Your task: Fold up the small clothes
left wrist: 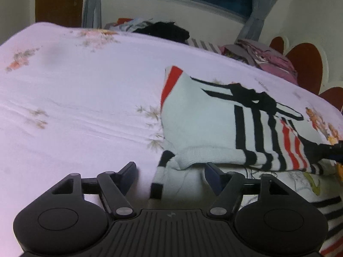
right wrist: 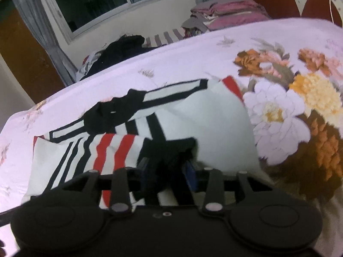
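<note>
Broad bed sheet (left wrist: 85,90), pale lilac with flower prints, filling both views; a window and grey curtains beyond, a dark heap of clothes (left wrist: 163,30) at the far edge, a stack of folded pink bedding (right wrist: 231,12) by the red headboard.

On the sheet, near the front edge: small knitted sweater (left wrist: 203,115), white with black and red stripes, already doubled over itself, one thick rolled fold facing the left wrist view, more striped cloth trailing below to the right.

Right gripper (right wrist: 167,169) closed on a dark striped part of the sweater, blue pads pinching cloth between them, the fabric drawn up toward the camera. Left gripper (left wrist: 170,171) spread wide, empty, low over the sheet; a striped strip of the sweater lying between the fingers, the rolled fold just beyond the right finger, contact hard to judge.

Judged step: mid-fold, one side held, the other not yet gripped.

Next move, likely: left jaws closed on the near edge, then both ends carried together across the body, kept level so the layers land square and the loose knit does not bunch or slip from the pads
</note>
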Motion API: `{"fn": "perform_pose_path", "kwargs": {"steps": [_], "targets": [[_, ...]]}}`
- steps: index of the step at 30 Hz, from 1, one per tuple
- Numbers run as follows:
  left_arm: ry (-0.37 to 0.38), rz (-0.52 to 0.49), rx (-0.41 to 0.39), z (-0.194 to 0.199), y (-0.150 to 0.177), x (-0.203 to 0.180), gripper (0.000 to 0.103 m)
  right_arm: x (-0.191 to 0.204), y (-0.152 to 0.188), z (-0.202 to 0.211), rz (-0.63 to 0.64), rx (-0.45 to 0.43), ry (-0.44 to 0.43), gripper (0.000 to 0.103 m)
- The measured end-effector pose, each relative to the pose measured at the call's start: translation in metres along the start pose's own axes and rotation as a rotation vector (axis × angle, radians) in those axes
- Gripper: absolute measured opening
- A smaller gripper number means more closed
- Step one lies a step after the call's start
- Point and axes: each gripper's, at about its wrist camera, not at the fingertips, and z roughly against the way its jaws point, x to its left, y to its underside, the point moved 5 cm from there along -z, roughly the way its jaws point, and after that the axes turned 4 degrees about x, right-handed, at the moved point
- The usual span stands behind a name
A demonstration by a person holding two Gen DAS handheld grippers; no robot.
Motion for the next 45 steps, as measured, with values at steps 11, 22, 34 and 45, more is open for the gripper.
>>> {"fn": "perform_pose_path", "kwargs": {"steps": [11, 22, 34, 45], "targets": [[0.014, 0.064, -0.035, -0.033, -0.058, -0.008, 0.069, -0.012, -0.014, -0.034, -0.063, 0.043, -0.01, 0.041], [0.012, 0.119, -0.005, -0.11, -0.103, -0.017, 0.069, 0.008, -0.024, -0.031, 0.055, -0.001, -0.008, 0.01], [-0.055, 0.218, -0.085, -0.147, -0.117, 0.004, 0.023, 0.011, -0.037, -0.037, 0.167, -0.053, 0.092, 0.008], [0.027, 0.14, -0.114, -0.089, -0.12, -0.016, 0.024, 0.019, -0.043, -0.018, 0.133, -0.099, 0.032, 0.029]]}}
